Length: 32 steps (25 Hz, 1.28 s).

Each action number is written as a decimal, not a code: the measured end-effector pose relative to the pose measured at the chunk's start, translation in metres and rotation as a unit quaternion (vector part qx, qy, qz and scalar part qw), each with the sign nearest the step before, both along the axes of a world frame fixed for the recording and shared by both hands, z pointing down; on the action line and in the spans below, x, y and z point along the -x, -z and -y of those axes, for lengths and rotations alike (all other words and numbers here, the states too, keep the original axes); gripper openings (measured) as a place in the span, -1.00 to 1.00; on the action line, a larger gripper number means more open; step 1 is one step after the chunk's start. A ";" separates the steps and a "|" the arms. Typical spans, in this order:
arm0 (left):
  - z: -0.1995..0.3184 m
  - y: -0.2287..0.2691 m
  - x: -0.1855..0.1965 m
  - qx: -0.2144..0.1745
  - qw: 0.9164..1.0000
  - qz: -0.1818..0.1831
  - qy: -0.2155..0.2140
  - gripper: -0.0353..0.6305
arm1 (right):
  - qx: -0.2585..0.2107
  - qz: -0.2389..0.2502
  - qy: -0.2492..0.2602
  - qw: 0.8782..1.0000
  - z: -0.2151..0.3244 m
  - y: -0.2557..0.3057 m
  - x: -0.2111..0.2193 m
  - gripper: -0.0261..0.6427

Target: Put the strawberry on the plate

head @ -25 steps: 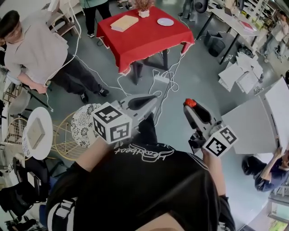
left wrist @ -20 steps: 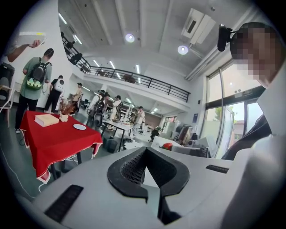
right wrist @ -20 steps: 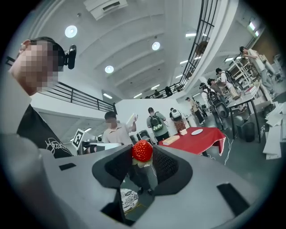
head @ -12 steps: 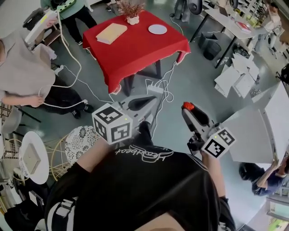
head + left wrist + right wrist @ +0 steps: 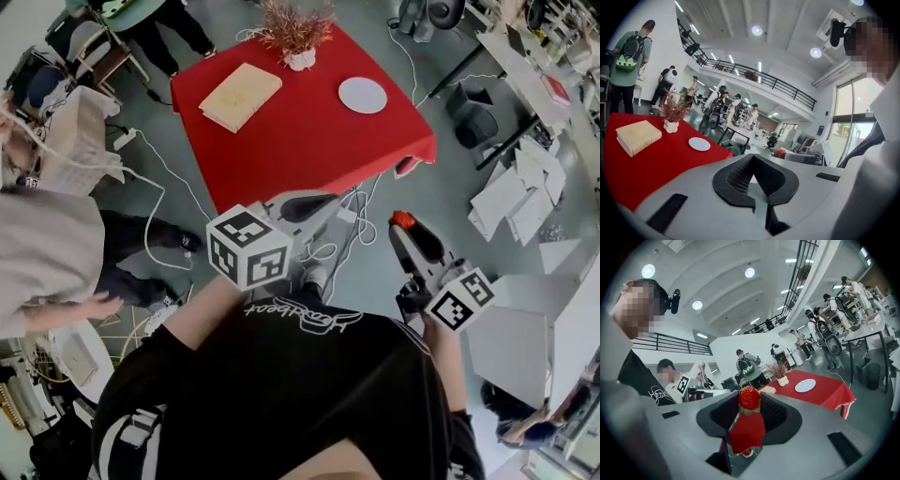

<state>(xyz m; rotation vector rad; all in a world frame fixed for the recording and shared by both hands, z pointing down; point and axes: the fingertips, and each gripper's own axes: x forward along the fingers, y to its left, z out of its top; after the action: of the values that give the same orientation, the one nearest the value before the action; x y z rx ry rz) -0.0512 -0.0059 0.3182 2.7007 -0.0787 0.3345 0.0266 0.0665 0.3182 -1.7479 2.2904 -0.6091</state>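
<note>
Strawberry (image 5: 749, 397), bright red, green cap, pinched in right tongs (image 5: 404, 225)

The strawberry (image 5: 749, 398) in the right claw (image 5: 750, 409) looks glossy and dimpled; the claw's pads (image 5: 774, 411) are black, ribbed, rubbery; its shell is smooth matt grey plastic; ahead of it, matt red cloth (image 5: 825, 392) drapes a table, under a smooth pale plate (image 5: 805, 385).

Bright, even light from ceiling lamps (image 5: 749, 272); strong fisheye bending, dark vignetted corners.
</note>
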 end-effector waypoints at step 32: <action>0.221 -0.057 -0.149 0.058 0.986 0.028 0.156 -0.88 | 0.060 -0.119 0.157 0.979 0.273 -0.059 -0.154 -0.52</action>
<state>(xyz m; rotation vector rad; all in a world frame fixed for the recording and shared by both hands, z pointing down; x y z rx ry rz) 0.0983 -0.2271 0.3750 2.5112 -0.4770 0.3072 0.1806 -0.2062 0.3775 -1.5940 2.7822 -0.6320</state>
